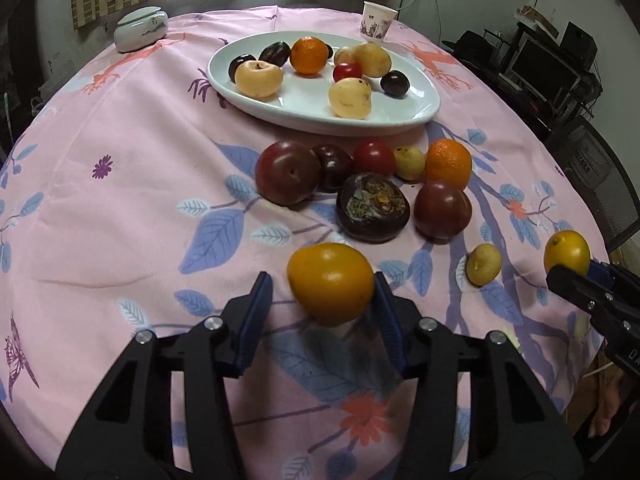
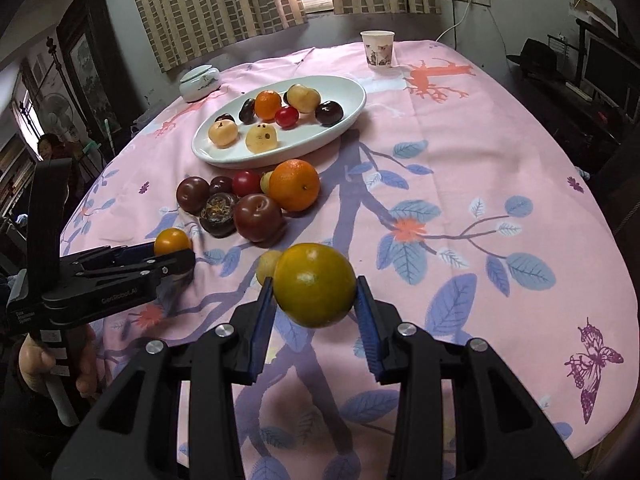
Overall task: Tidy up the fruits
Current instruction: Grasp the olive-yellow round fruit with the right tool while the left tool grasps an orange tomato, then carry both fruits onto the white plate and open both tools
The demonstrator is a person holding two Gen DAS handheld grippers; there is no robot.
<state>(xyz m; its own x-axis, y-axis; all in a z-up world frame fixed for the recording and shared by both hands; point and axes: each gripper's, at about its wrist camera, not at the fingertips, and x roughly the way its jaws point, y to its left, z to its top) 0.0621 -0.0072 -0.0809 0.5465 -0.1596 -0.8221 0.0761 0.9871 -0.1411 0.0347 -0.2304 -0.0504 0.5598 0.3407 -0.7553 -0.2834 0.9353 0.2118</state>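
My left gripper is shut on a yellow-orange fruit and holds it above the pink cloth. My right gripper is shut on a yellow-green citrus, also seen in the left wrist view. A white oval plate at the back holds several fruits: pale yellow ones, dark plums, an orange, a red tomato. In front of it lies a cluster: dark red plums, a tomato, an orange, a dark spoiled fruit. A small yellow fruit lies alone.
A paper cup stands at the table's far edge. A white lidded jar stands at the far left. The round table carries a pink flowered cloth. A chair stands at the right; a person is in the background left.
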